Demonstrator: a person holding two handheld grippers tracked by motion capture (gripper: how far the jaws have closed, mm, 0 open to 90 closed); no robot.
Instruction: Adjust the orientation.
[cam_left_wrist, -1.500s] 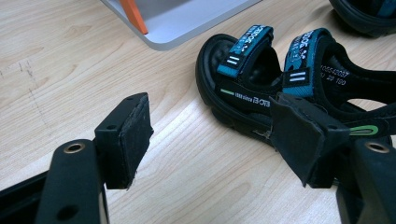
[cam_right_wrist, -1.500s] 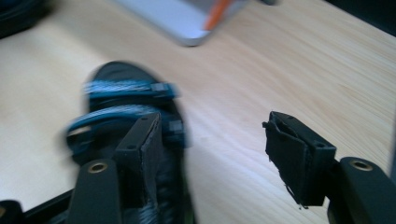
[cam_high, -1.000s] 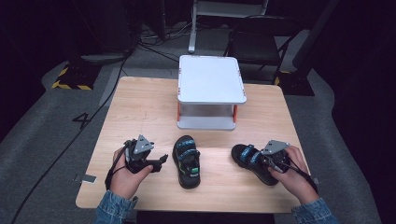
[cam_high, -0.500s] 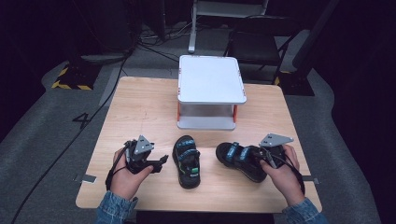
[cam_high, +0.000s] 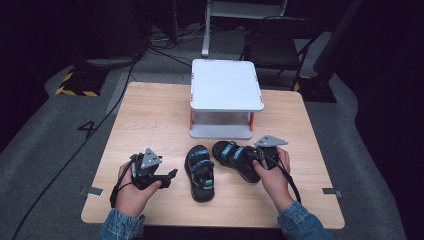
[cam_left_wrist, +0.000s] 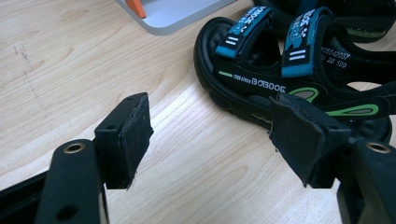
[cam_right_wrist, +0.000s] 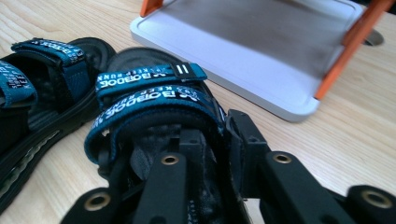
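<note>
Two black sandals with blue straps lie on the wooden table (cam_high: 150, 115). One sandal (cam_high: 200, 172) (cam_left_wrist: 280, 70) points away from the person in the middle front. My left gripper (cam_high: 172, 175) (cam_left_wrist: 210, 135) rests just left of it, open, with bare table between its pads. The other sandal (cam_high: 232, 156) (cam_right_wrist: 149, 93) lies slanted to its right, toe toward the first. My right gripper (cam_high: 257, 157) (cam_right_wrist: 210, 140) is shut on its heel end; its jaws have just been opening slightly, with the sandal's back strap still between them.
A white two-level stand (cam_high: 226, 85) (cam_right_wrist: 243, 46) with orange posts sits at the middle back of the table, close behind the sandals. Bare table lies to the left and right. Cables and a chair are on the floor beyond.
My right gripper has slid the held sandal leftward across the table, from near the right edge to beside the middle sandal. The left gripper and middle sandal have stayed put.
</note>
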